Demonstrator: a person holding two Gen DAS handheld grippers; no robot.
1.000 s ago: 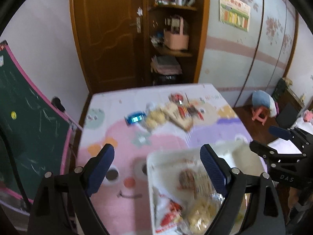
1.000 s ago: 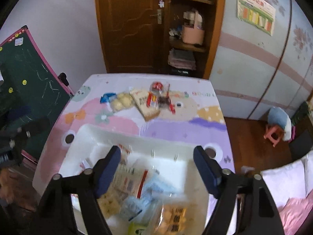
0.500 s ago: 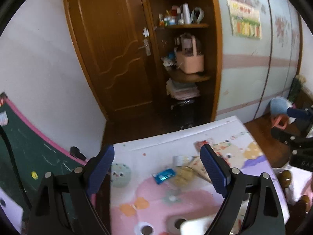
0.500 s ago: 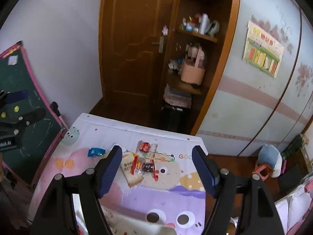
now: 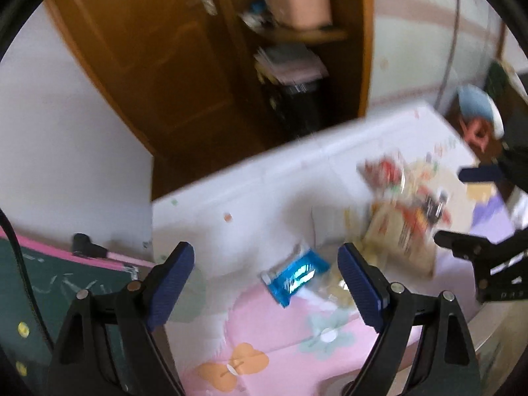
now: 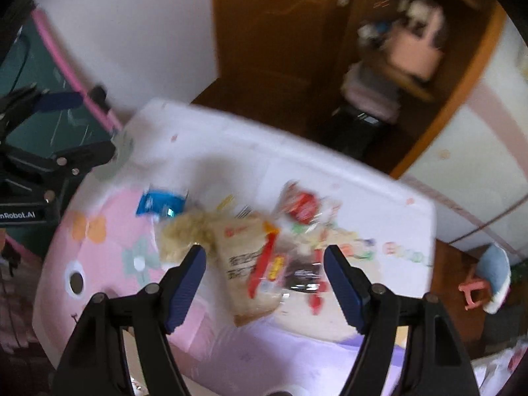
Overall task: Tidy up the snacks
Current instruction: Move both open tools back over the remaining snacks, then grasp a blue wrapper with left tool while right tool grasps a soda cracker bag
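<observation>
Left gripper (image 5: 264, 264): jaws spread wide, nothing between the pads, tilted down over the table (image 5: 250, 198). Framed in the gap between its blue pads (image 5: 171, 283), lying on the cloth: a blue packet (image 5: 293, 277), shiny, flat, askew. Touching the packet's right end: a clear bag of pale snacks (image 5: 336, 283), partly hidden behind the right pad.

Right gripper (image 6: 264, 264): jaws likewise spread, empty, tilted down over the snack pile. Framed in its gap: a tan bag (image 6: 244, 264) with printed text, lying flat, and a red stick packet (image 6: 264, 264) across it. Just right of these: a dark wrapper (image 6: 303, 277), blurred. Farther back: a red-labelled clear pack (image 6: 300, 204). Left of the tan bag: the pale snack bag (image 6: 188, 231), and beyond it the blue packet (image 6: 161, 204).

Table cover: cartoon print, pink face with bow and flower on the left, purple patch on the near right, white toward the far edge. All loose snacks sit clustered at the middle of the cloth, toward the far side.

Surroundings: green chalkboard (image 5: 43, 297) with pink frame left of the table; brown door (image 6: 274, 33) and shelf (image 6: 412, 49) with a pink basket behind; small stool (image 6: 485, 280) on the floor at right. Both views are motion-blurred.
</observation>
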